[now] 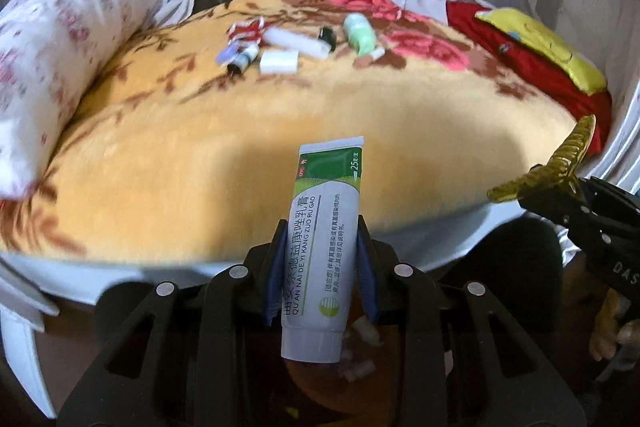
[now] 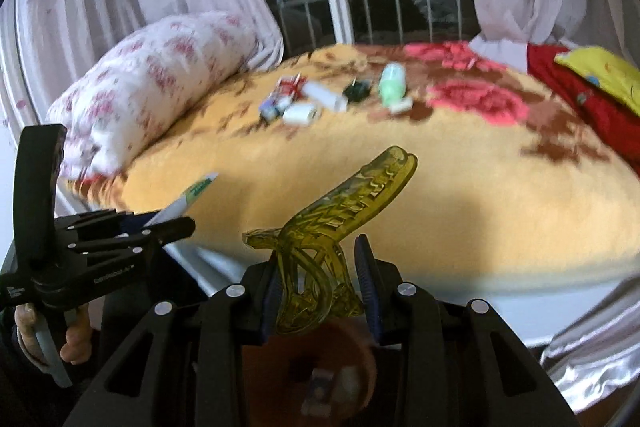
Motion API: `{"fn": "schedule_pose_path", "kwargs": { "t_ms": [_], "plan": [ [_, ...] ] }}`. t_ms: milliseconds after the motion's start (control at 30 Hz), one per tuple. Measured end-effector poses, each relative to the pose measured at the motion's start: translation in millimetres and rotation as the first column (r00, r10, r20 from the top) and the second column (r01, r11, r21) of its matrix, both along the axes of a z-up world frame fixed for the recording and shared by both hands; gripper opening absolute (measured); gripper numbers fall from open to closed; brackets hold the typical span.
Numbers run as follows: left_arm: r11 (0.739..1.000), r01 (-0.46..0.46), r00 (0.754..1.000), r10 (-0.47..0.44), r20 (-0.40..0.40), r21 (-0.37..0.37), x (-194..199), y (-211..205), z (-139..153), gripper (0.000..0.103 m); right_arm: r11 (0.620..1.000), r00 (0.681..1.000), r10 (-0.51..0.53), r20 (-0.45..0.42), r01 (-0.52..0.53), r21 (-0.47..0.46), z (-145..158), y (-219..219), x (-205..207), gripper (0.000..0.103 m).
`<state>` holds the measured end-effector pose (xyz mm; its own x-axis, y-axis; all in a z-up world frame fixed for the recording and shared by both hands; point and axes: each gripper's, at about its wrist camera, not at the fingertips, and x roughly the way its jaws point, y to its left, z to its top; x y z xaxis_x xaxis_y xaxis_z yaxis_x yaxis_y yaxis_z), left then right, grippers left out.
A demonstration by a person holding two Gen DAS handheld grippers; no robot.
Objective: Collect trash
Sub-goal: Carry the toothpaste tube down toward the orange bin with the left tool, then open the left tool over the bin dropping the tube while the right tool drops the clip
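Here, both hands are loaded over the bin.
Pillow (image 1: 60,67): far left on the bed (image 1: 280,147), not trash.
Left gripper (image 1: 323,267): clamped on the tube (image 1: 324,227), cap end down between the pads, crimped end tilted up.
Bin (image 2: 312,375): orange, below both grippers; I'd centre each piece over it before letting go.
Right gripper (image 2: 322,281): closed on the yellow clip (image 2: 344,211), its jaw end sticking up and right.
Pile (image 1: 296,45): more trash, well apart, mid-bed.
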<state>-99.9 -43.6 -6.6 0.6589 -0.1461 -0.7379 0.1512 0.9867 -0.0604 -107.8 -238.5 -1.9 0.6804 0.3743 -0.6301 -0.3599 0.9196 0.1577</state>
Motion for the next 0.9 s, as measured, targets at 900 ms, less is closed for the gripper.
{"fn": "schedule_pose_path", "kwargs": {
  "t_ms": [900],
  "plan": [
    [1.0, 0.028, 0.938, -0.028, -0.346, -0.004, -7, -2, -116, 0.065, 0.992, 0.941, -0.019, -0.337, -0.025, -0.126, -114, 28, -5, 0.061]
  ]
}}
